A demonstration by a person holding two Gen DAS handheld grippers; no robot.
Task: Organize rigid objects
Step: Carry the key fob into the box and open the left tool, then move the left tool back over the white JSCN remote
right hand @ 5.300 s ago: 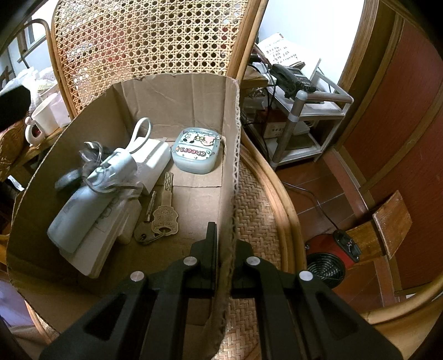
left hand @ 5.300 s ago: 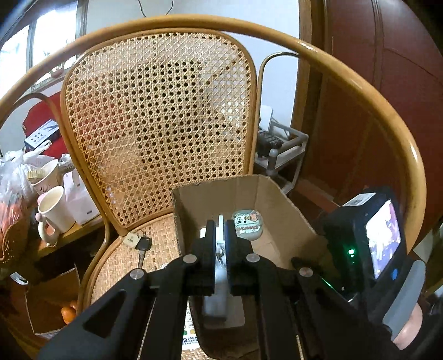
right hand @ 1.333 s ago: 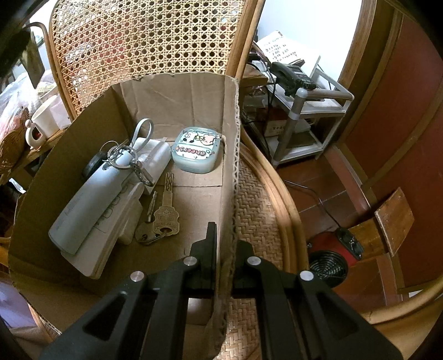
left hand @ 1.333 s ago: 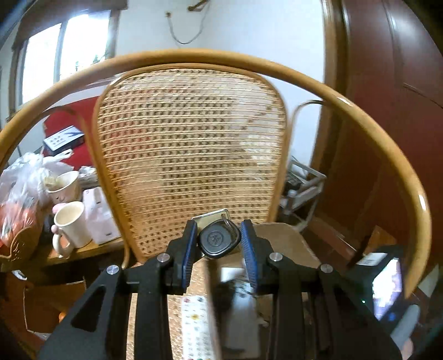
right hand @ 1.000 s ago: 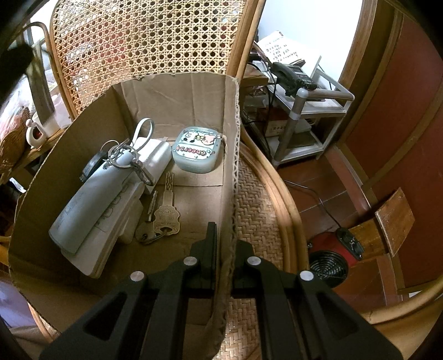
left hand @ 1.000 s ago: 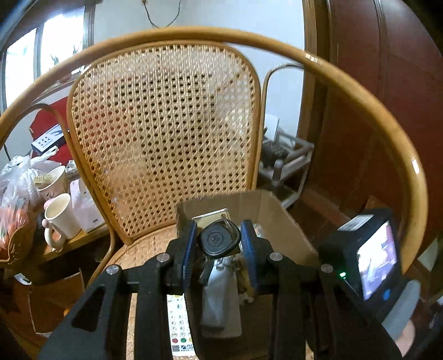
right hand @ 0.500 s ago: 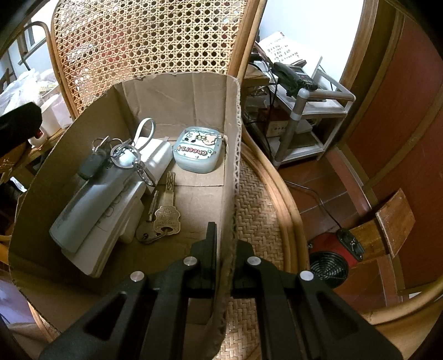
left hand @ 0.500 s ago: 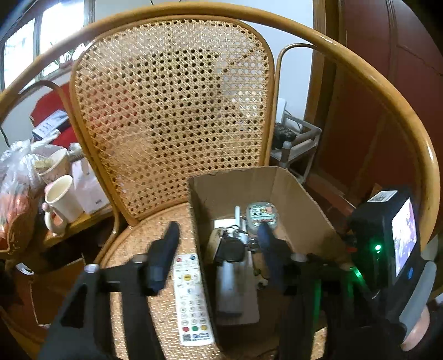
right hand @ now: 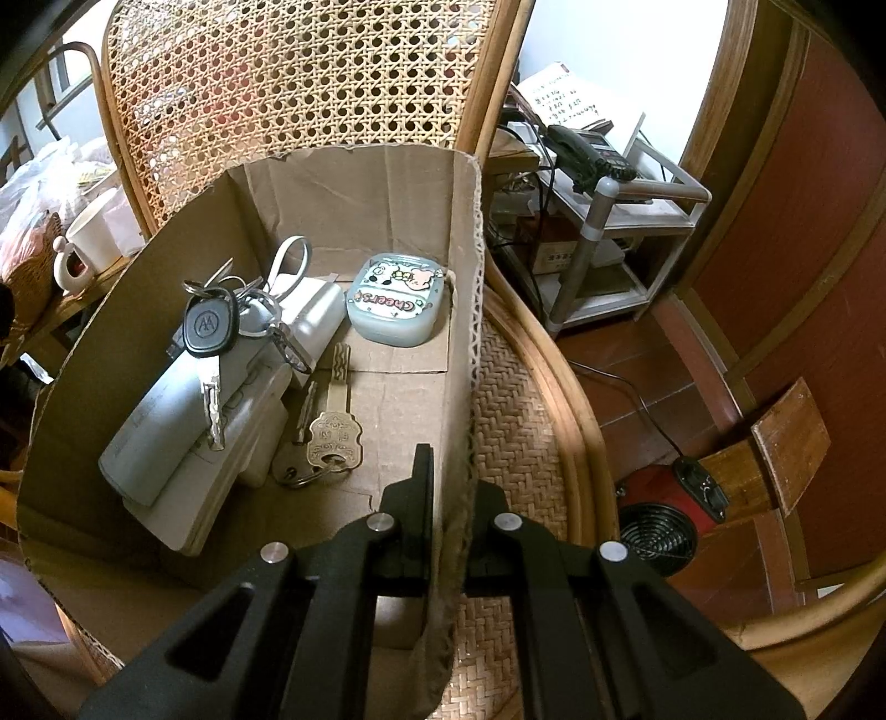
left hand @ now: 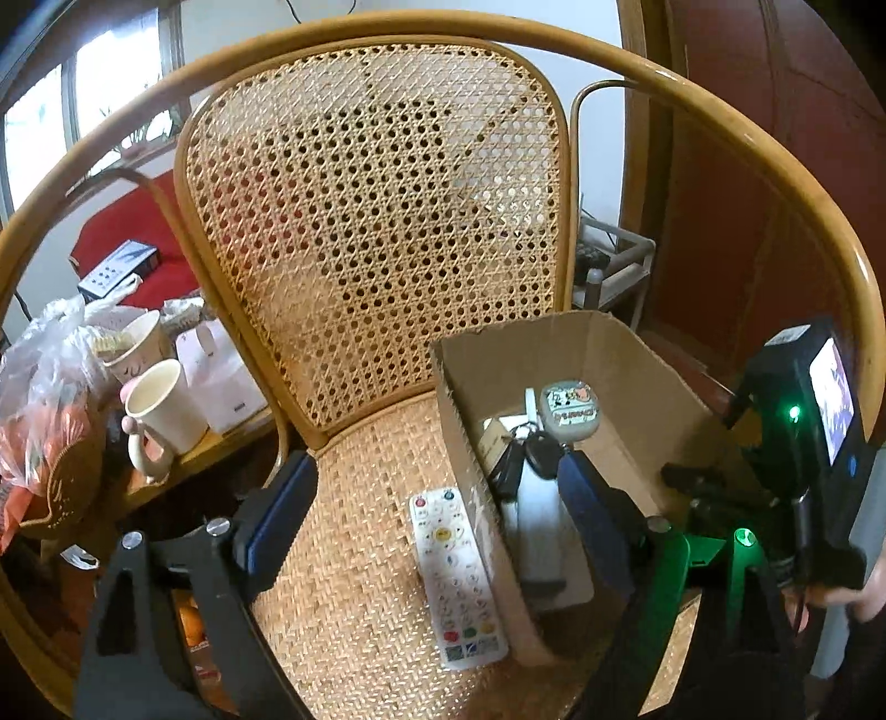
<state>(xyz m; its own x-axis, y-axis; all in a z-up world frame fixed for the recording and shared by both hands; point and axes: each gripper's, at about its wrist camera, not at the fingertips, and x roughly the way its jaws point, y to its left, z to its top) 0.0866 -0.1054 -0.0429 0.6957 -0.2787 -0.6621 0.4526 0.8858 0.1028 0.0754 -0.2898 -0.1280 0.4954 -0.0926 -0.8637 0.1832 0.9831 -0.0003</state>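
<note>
A cardboard box [left hand: 626,354] [right hand: 183,243] stands on the rattan chair seat [left hand: 360,554]. In it lie a black-headed car key bunch [right hand: 213,332] [left hand: 540,457] on top of a grey-white device [right hand: 183,410], a brass key [right hand: 332,432] and a small teal "Cheers" case [right hand: 396,304] [left hand: 571,412]. A white remote [left hand: 454,570] rests on the seat left of the box. My left gripper [left hand: 437,487] hangs above the remote and the box's left wall, jaws opening wide, nothing between them. My right gripper [right hand: 451,493] is shut on the box's right wall [right hand: 465,343].
Left of the chair a side table holds a white mug [left hand: 160,410], paper cups and a plastic bag [left hand: 44,376]. Right of the chair stands a metal shelf with a telephone [right hand: 587,149], and a red heater [right hand: 664,515] sits on the floor. The chair's curved rail [left hand: 443,44] rings the seat.
The left gripper let go of the car key bunch, which now lies on the grey device in the box. Its jaws spread wide and it shifted left toward the remote. The right gripper kept still.
</note>
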